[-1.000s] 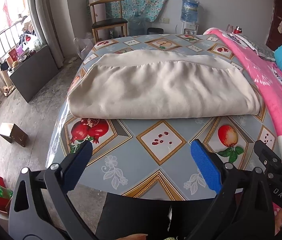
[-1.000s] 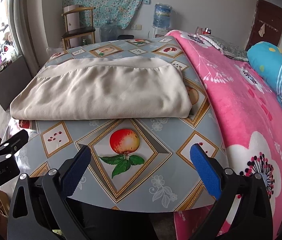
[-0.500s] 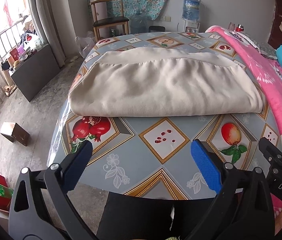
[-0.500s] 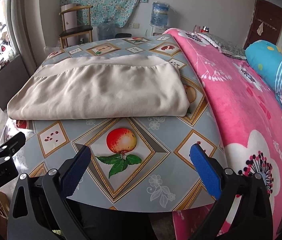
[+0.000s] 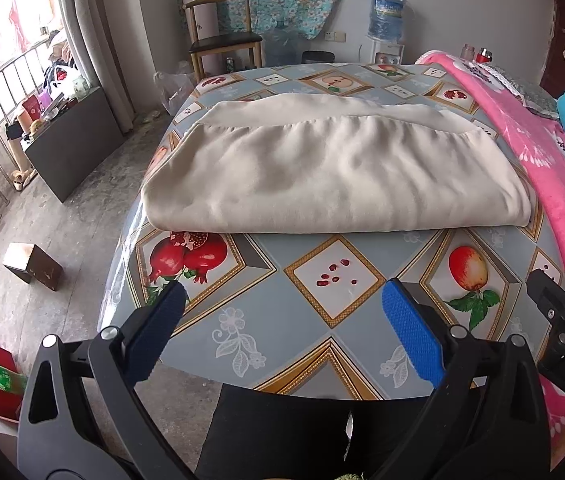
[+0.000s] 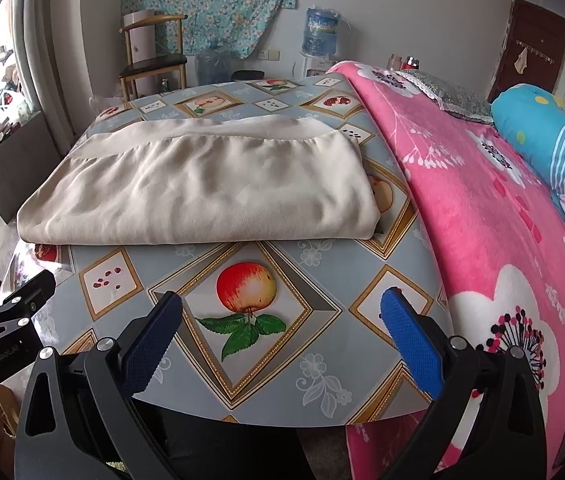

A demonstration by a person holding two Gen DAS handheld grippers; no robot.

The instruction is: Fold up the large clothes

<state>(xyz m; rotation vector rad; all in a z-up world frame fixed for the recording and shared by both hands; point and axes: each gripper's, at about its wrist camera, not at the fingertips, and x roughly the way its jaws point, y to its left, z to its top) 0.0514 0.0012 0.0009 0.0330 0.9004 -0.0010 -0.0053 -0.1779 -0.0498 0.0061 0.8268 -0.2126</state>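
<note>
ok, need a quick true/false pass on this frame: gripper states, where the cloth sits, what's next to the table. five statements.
1. The left gripper is shut on the cloth. False: it is open, short of the beige cloth, touching nothing.
2. The right gripper is open and holds nothing. True.
3. The cloth lies folded on the table. True.
4. The cloth hangs over the near table edge. False: bare fruit-print tablecloth shows between its near edge and the grippers.
5. A pink flowered blanket lies to the right of the table. True.
</note>
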